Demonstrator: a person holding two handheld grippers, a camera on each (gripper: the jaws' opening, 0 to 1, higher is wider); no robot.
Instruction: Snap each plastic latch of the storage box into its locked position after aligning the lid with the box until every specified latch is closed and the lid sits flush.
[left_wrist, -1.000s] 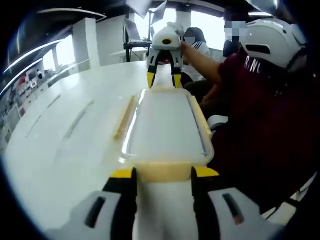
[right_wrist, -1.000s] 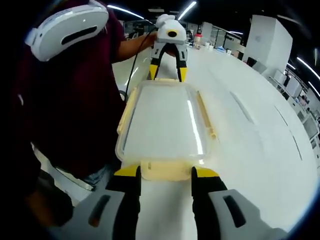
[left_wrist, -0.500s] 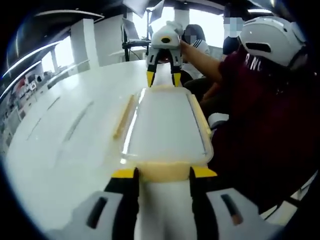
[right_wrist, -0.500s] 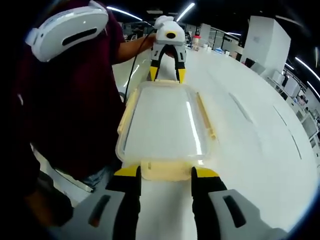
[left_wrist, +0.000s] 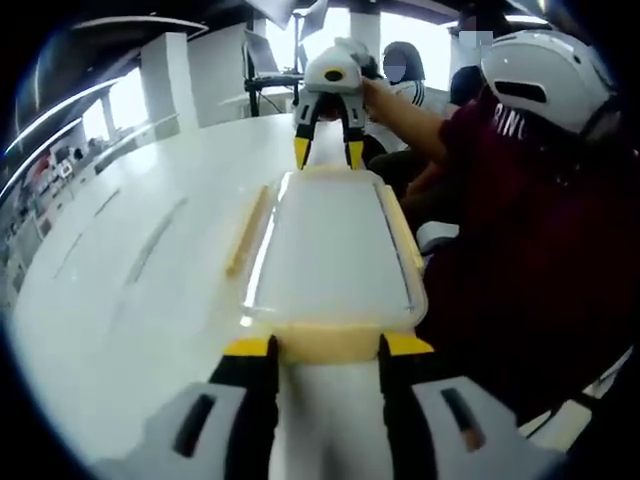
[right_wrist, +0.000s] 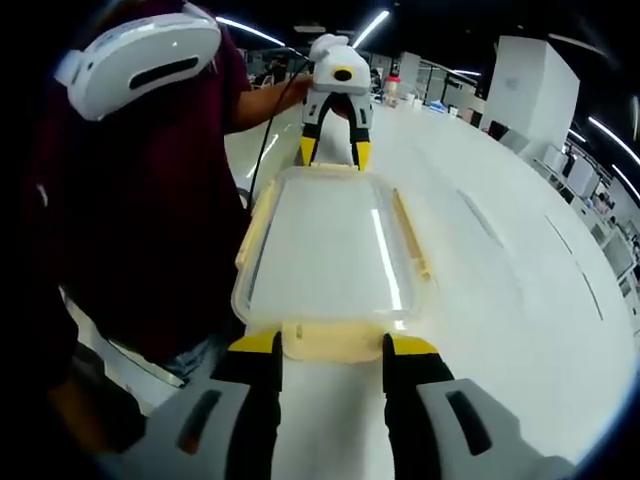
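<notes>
- Left gripper (left_wrist: 327, 346), yellow-tipped jaws spread, straddles the near pale-yellow end latch (left_wrist: 328, 341) of a clear-lidded rectangular plastic storage box (left_wrist: 330, 245) on the white table (left_wrist: 130, 260).
- Right gripper (right_wrist: 328, 345), jaws likewise apart, flanks the opposite end latch (right_wrist: 330, 339); a loose side latch (right_wrist: 412, 235) splays outward on the right.

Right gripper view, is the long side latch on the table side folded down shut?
No. The side latch sticks outward from the lid, lying flat over the table.

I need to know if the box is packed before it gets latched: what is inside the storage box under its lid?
Through the clear lid of the storage box only a pale, glare-streaked surface shows; no contents can be made out. Reflections hide the bottom.
</notes>
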